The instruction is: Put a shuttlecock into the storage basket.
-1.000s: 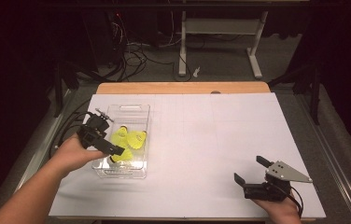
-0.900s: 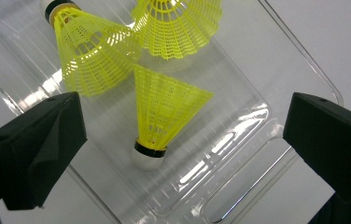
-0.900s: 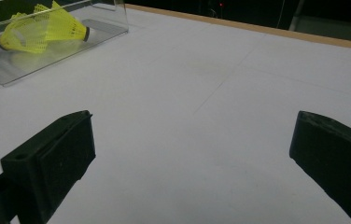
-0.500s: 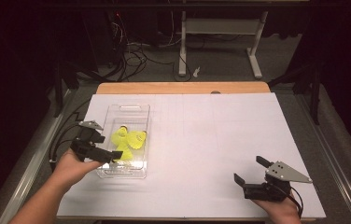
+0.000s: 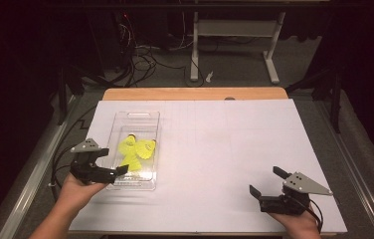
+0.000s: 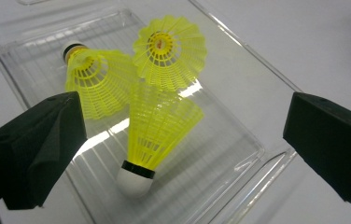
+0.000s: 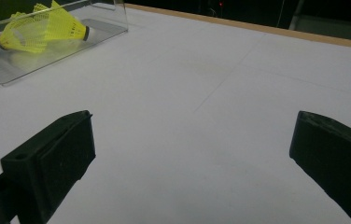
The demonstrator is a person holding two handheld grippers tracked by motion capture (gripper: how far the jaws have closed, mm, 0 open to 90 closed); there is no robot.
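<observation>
- The left gripper point(image 5: 106, 163) is hovering at the near left corner of the clear plastic tray point(image 5: 136, 116), its matte black jaws spread wide with nothing between them.
- Three yellow shuttlecocks are lying in the tray point(image 6: 239, 126), bunched together and touching.
- The nearest shuttlecock point(image 6: 157, 128) is lying with its white rounded cork and black band toward the camera, its mesh skirt fanning away.
- A second shuttlecock point(image 6: 170, 51) is facing the camera with its open ruffled skirt; a third point(image 6: 96, 77) is lying beside it, dark-banded cork pointing away.
- The tray's ribbed floor is glinting, which is making its edges hard to trace.
- The right gripper point(image 5: 269, 181) is sitting well apart at the near right of the white table point(image 5: 234, 144), blocky jaws wide over bare surface.
- From the right gripper view, the shuttlecocks point(image 7: 43, 25) are showing far off, partly cut off by the frame edge.
</observation>
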